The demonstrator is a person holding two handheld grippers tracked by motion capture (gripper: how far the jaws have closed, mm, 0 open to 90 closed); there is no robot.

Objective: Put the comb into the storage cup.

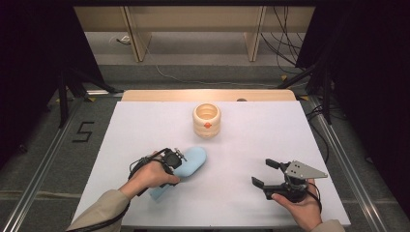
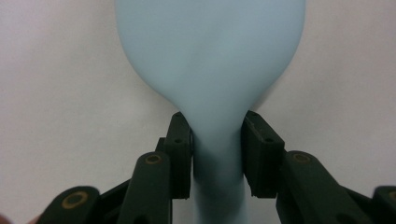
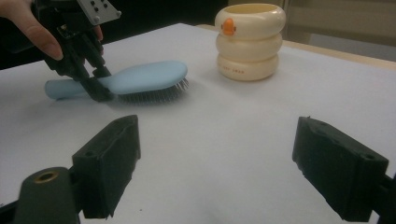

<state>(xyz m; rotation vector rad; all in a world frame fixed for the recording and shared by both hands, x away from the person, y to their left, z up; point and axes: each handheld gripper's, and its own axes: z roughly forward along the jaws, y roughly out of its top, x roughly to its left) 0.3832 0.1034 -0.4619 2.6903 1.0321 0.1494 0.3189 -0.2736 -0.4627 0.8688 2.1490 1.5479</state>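
Observation:
A light blue hairbrush lies bristles down on the white table, left of centre. My left gripper is shut on its narrow neck where the handle meets the head; in the left gripper view both pads press the sides of the hairbrush. From the right gripper view I see the hairbrush resting on the table under the left gripper. My right gripper is held open at the front right, nothing between its jaws. A cream ringed holder with an orange mark stands upright at the back centre.
The holder stands beyond the brush head, apart from it. A wooden strip edges the table's far side. Metal rails, stand legs and cables lie on the floor around the table.

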